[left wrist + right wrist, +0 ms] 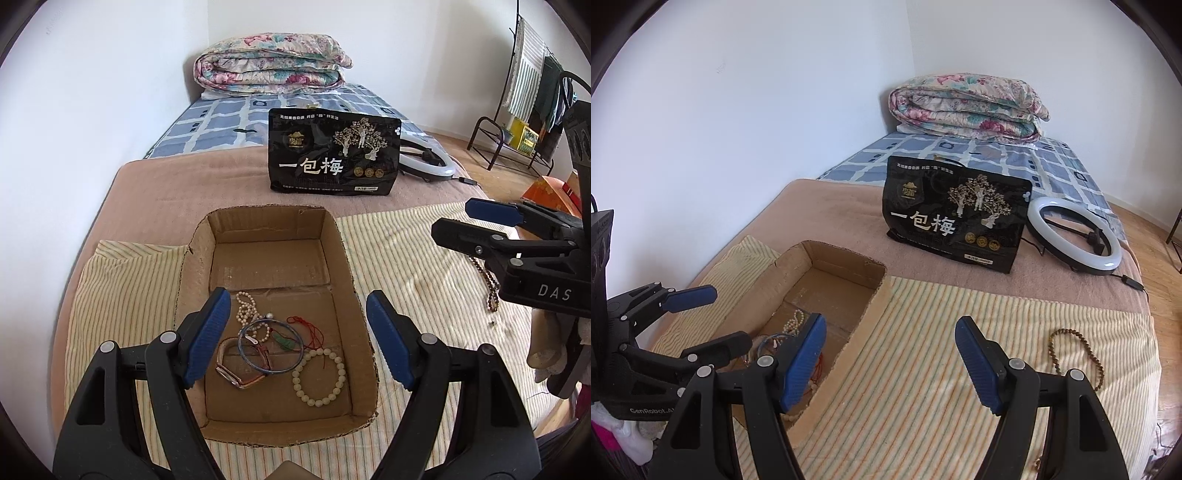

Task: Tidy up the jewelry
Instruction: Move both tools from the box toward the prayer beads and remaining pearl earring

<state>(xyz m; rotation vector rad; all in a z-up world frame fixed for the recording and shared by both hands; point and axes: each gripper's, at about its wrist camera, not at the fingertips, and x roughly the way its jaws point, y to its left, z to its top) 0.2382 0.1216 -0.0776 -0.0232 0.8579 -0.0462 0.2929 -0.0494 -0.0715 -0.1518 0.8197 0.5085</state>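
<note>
White walls (738, 129), wooden floor (480, 162), bed (831, 206).

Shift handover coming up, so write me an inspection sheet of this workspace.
Surface: striped cloth over a brown blanket on a bed.
Job's things: cardboard box holds pearl strand, blue bangle, watch, pale bead bracelet, red-corded pendant; brown bead necklace lies outside on the cloth.
Clutter: black snack bag, ring light.
Grippers: left tongs open above the box; right tongs open, empty.
Cables: ring light cord.
Surroundings: folded quilt, clothes rack.
</note>
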